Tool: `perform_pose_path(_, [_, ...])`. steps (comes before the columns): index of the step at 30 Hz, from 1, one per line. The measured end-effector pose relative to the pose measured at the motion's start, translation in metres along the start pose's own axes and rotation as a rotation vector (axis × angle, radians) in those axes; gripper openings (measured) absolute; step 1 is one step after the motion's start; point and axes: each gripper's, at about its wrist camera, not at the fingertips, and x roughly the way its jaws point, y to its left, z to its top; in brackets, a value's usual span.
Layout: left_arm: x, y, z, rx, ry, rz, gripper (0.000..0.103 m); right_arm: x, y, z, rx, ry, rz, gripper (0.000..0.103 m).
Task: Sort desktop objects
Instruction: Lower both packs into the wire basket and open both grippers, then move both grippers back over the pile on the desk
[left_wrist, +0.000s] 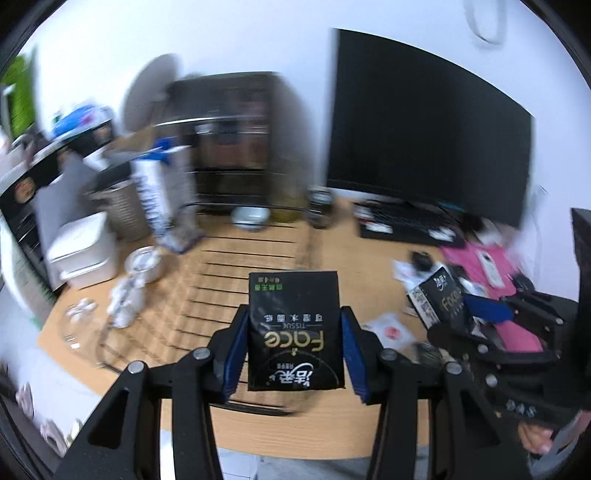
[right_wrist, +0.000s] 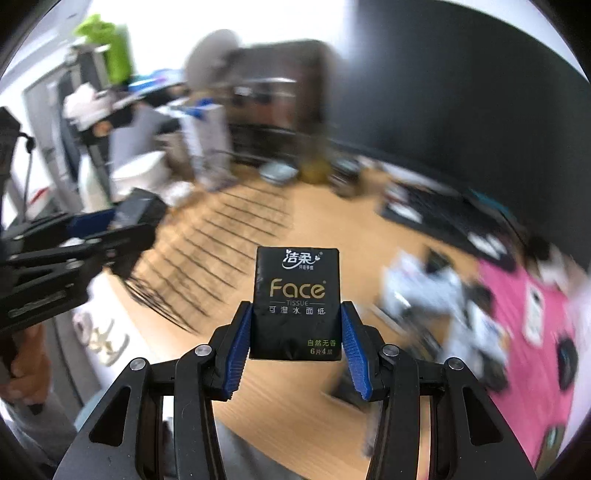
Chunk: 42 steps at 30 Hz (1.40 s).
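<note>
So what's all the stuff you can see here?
tissue packs: two, black with gold lettering, one in the left tongs, one in the right tongs
monitor: one, black, back right on the desk
keyboard: one, black, under the monitor
desk: one, light wood
wire rack: one, dark, lying on the desk
pink mat: one, right side
white box: one, left side
tall carton: one, white and blue, left of middle
shelf unit: one, dark brown, at the back
left tongs: black, blue pads
right tongs: same colours
</note>
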Motion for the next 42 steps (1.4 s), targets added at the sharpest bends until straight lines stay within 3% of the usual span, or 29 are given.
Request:
perform_pose_path(5, [0.025,0.046,-0.006,-0.071,0.058,0.052,0.052,0.051,0.051,0.033,-0.075,0.056,0.072,0.046])
perform_pose_path(10, [0.053,0.068,-0.016,-0.104,0.124,0.084,0.052,0.097,0.078,0.039,-0.107,0.118,0.062,0.046])
perform_pose_path(19, [0.068,0.083,-0.022,-0.139,0.172,0.091,0.052,0.115,0.09,0.044,-0.148,0.138,0.023,0.047])
perform_pose_path(26, [0.069,0.086,-0.021,-0.159,0.171,0.097,0.072,0.106,0.086,0.043,-0.143,0.098,0.013,0.049])
perform_pose_path(34, [0.057,0.067,-0.018,-0.141,0.161,0.066,0.072,0.079,0.059,0.038,-0.085,0.069,-0.006,0.052])
perform_pose_path(42, [0.011,-0.01,-0.015,0.008,0.079,-0.05,0.072,0.026,-0.01,0.006,0.019,0.046,-0.093,0.053])
